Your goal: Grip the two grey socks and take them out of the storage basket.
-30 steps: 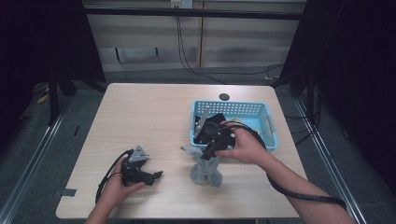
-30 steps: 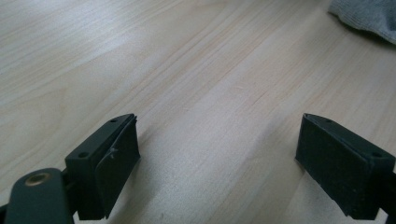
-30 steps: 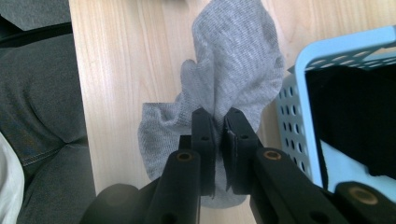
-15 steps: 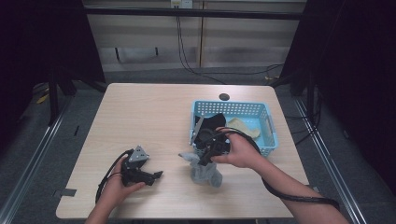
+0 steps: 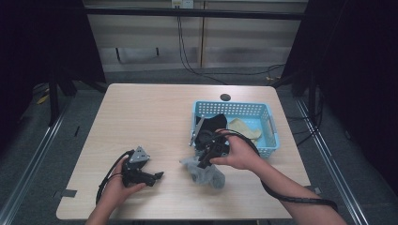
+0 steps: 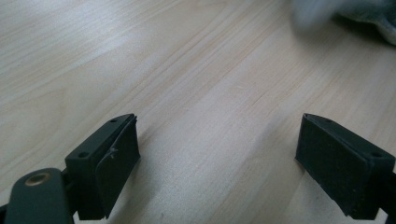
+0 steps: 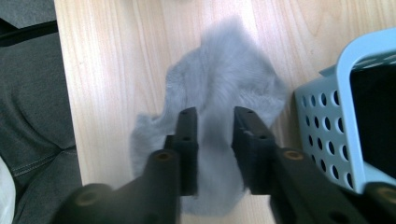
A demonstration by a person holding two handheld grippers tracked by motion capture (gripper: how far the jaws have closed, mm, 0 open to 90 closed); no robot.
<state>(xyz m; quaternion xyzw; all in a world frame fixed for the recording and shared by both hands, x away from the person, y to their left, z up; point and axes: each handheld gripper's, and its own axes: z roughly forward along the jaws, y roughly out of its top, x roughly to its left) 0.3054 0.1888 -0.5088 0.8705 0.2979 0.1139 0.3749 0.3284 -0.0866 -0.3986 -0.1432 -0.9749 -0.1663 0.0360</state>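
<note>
Pinching, seemingly, grey cloth (image 7: 215, 121) low-centre with narrowly parted right gripper (image 7: 214, 122); left gripper (image 6: 219, 154) wide, empty; next, lifting clear.

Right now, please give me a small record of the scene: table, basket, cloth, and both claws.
table: light wood
basket: blue plastic, far right side, beige and black items inside
grey cloth: crumpled, on the table in front of the basket
right claw: jaws closed on the grey cloth
left claw: open, low over bare wood
</note>
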